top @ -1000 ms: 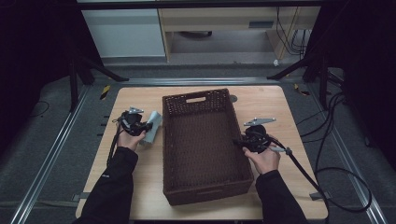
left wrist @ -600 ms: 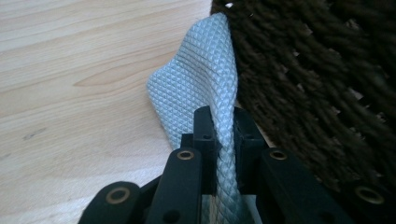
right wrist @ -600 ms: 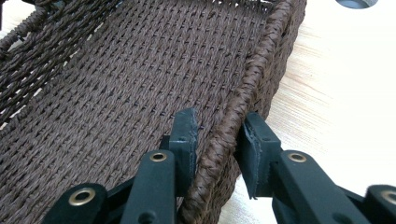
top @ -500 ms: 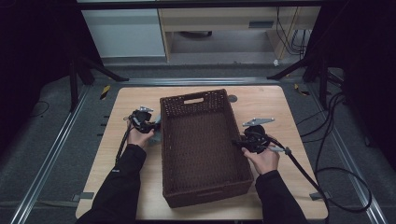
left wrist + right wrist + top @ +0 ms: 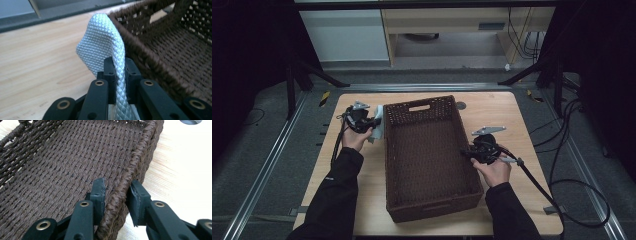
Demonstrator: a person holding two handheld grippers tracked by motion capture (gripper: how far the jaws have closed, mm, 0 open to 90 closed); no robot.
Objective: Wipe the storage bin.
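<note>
L gripper (image 5: 371,121), jaws clamped on folded grey cloth (image 5: 105,45), held just beside wicker basket (image 5: 432,150) far-left corner, above worktop (image 5: 367,185), prob. ready to lift over rim & drop in. R gripper (image 5: 117,192), jaws narrow astride right rim, pads near weave, likely steadying basket.

A basket (image 5: 428,155) sits mid-table (image 5: 522,120); my left gripper (image 5: 371,121) holds a cloth (image 5: 379,125) at its left wall, my right gripper (image 5: 468,152) straddles its right rim.
</note>
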